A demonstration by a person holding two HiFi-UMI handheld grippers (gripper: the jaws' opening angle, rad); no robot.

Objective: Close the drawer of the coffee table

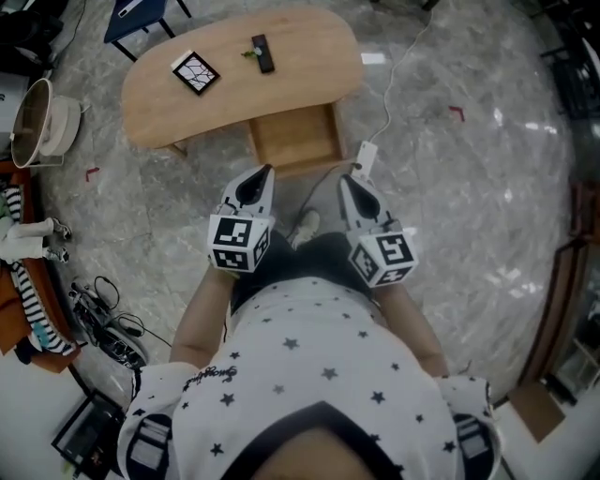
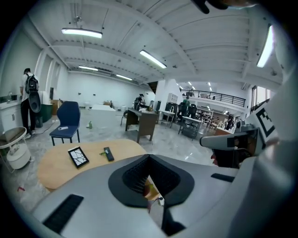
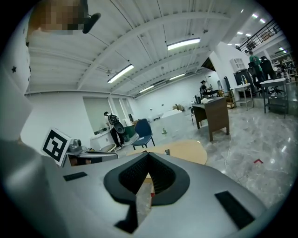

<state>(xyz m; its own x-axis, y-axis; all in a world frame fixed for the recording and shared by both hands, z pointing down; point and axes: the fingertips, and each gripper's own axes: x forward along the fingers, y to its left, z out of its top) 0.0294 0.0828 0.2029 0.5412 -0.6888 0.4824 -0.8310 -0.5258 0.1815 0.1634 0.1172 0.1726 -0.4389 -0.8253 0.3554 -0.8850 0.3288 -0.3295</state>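
- Currently I hold two grippers: left gripper [image 1: 265,172] and right gripper [image 1: 345,179], both pressed together, empty.
- One drawer [image 1: 295,139] open, ahead of them, in one coffee table [image 1: 309,56].
- Two tabletop items: remote [image 1: 264,53], patterned tile [image 1: 195,72].

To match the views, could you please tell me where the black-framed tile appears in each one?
Head view: black-framed tile upper left, on the coffee table.
Left gripper view: black-framed tile left of centre, on the coffee table.
Right gripper view: not visible.
Shared landmark: blue chair.
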